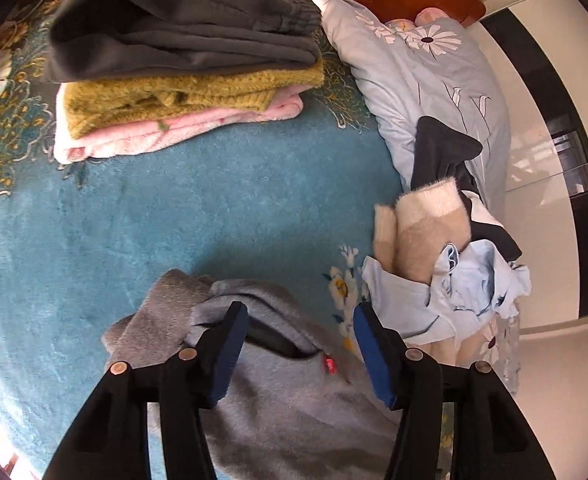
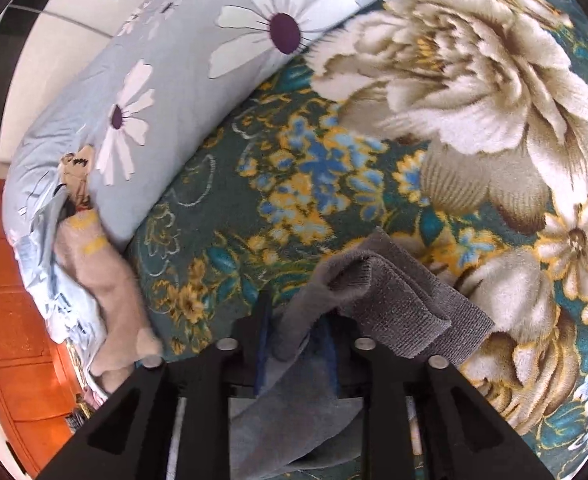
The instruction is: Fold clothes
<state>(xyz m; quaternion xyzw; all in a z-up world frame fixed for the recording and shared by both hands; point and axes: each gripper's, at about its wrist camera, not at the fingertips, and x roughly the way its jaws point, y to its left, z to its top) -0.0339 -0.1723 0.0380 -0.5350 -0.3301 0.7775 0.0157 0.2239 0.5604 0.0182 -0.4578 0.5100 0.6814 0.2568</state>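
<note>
While the left gripper point(image 1: 300, 344) stands wide over the grey sweater point(image 1: 277, 392) on the bed point(image 1: 213, 208), gripping nothing, the right gripper point(image 2: 298, 344) is narrow with sweater cloth between its fingers, grip unclear. Folded stack point(image 1: 181, 80) lies ahead-left of the left gripper, unfolded pile point(image 1: 446, 264) right.

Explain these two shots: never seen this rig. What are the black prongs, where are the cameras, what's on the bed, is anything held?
No robot: a person holds a two-finger gripper in each hand, each with a fisheye camera looking along its fingers. The black prongs are those fingers.

Left wrist view: the left gripper is open above a grey sweater on the teal floral blanket. Behind it is a folded stack; to the right, an unfolded pile against a daisy-print quilt.

Right wrist view: the right gripper has grey sweater fabric between its jaws; whether they pinch it is unclear.
</note>
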